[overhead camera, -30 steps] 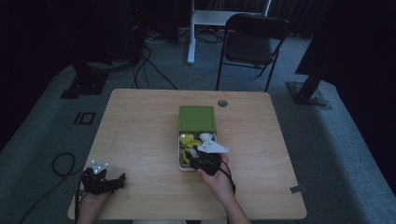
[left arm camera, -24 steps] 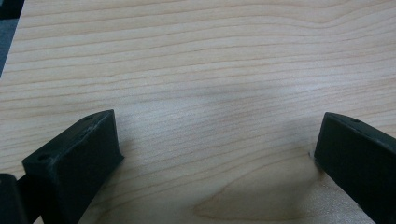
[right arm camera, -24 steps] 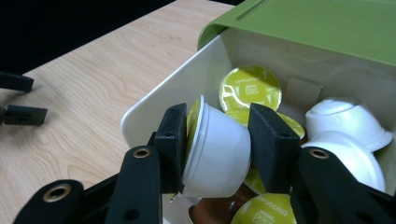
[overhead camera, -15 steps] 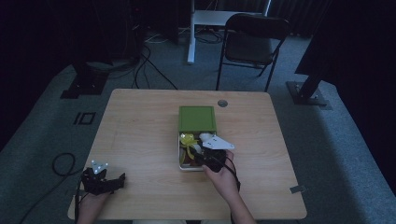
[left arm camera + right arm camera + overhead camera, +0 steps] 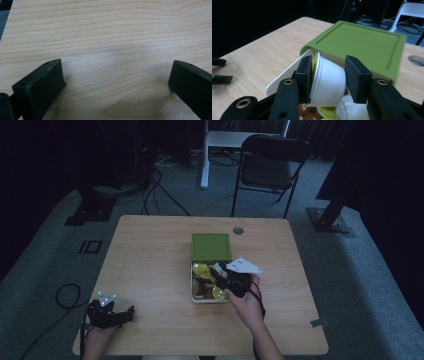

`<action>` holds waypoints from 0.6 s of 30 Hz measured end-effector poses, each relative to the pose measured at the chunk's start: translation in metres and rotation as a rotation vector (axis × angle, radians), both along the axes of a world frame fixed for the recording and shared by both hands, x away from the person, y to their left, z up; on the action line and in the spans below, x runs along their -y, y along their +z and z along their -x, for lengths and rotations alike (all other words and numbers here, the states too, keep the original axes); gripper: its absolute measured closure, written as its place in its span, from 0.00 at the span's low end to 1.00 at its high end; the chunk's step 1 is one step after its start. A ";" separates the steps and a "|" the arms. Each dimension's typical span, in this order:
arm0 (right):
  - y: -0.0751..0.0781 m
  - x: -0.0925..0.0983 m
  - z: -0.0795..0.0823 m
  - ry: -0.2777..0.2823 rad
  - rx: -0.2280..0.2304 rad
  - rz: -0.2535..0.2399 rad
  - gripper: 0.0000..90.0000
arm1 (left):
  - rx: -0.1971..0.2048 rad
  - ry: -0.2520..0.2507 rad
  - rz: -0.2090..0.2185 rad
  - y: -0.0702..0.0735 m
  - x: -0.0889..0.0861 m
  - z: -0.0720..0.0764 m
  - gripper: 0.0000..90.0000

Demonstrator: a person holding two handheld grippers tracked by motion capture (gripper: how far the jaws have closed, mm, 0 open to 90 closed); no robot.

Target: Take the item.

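We have a small white cup (image 5: pixel 327 80) with a yellow foil lid between the fingers of the right gripper (image 5: pixel 329 78), lying on its side, lid against one finger and base towards the other. The fingers are closed about it, partly shut; whether the far finger touches the base we cannot tell. The cup hangs just over the white box (image 5: pixel 195 296), among other cups (image 5: pixel 201 268), near the green lid (image 5: pixel 211 246) lying at the box's far end.

The risk, as we judge it, is slip: the cup's tapered side gives little purchase, and a tilt could let it roll out into the box. Squeezing harder could dent the foil.

The left gripper (image 5: pixel 106 314) rests on the surface (image 5: pixel 150 255) near its corner, well apart, fingers (image 5: pixel 40 85) spread wide with nothing between them.
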State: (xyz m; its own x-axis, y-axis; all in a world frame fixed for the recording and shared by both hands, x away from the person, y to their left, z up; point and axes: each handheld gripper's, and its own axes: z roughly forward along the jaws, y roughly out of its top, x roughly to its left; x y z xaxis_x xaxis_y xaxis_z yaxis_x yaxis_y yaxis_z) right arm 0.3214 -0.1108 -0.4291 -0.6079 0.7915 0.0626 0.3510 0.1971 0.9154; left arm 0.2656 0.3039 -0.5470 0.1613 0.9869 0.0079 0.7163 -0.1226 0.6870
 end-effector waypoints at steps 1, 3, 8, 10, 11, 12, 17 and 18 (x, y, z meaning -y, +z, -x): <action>0.002 0.002 -0.001 -0.004 0.006 0.000 0.65 | 0.000 0.000 0.000 0.000 0.000 0.000 0.00; 0.006 0.007 -0.002 -0.014 0.015 -0.004 0.65 | 0.000 0.001 0.000 0.000 0.000 0.000 0.00; 0.014 0.020 -0.005 -0.050 0.035 -0.017 0.65 | -0.001 0.000 0.000 0.000 0.000 0.000 0.00; 0.014 0.020 -0.005 -0.050 0.035 -0.017 0.65 | 0.000 0.001 0.000 0.000 0.000 0.000 0.00; 0.015 0.023 -0.005 -0.059 0.040 -0.019 0.65 | 0.000 0.000 0.001 0.000 0.000 0.000 0.00; 0.018 0.029 -0.006 -0.077 0.049 -0.014 0.65 | 0.000 0.000 0.001 0.000 0.000 0.000 0.00; 0.020 0.041 -0.010 -0.108 0.064 -0.018 0.65 | 0.000 0.000 0.000 0.000 0.000 0.000 0.00; 0.019 0.049 -0.013 -0.133 0.067 -0.011 0.65 | 0.000 0.000 0.000 0.000 0.000 0.000 0.00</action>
